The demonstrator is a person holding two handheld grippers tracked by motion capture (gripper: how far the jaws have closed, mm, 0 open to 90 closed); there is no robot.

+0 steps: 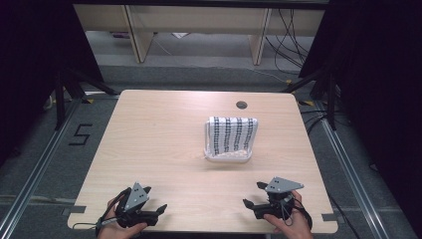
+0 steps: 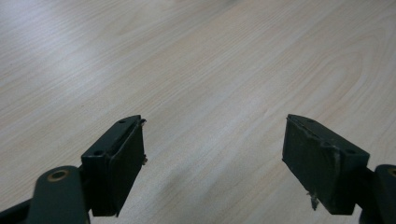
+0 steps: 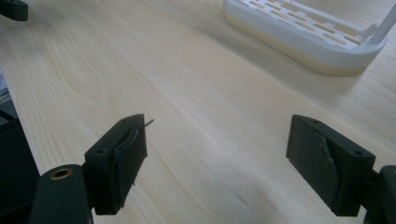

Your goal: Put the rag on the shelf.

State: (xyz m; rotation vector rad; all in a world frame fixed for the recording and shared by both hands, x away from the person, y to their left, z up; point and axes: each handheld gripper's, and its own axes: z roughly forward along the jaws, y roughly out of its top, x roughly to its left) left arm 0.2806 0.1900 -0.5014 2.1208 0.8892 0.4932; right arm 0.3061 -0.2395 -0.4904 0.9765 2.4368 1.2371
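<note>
The rack (image 1: 213,155) stands on the table (image 1: 149,134), with the cloth (image 1: 232,134) draped over it. Behind the rack lies the cable hole (image 1: 242,105). Before the rack, near the table's front edge, sit the left gripper (image 1: 158,211) to its left and the right gripper (image 1: 253,195) to its right.

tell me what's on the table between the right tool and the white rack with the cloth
Nothing: bare wood runs from the right tool to the rack holding the cloth. The high view and the right gripper view both show it.

A light wooden table (image 1: 149,149) stands on grey floor (image 1: 199,74), with pale wooden furniture legs (image 1: 142,45) and black cables (image 1: 291,40) behind.
</note>
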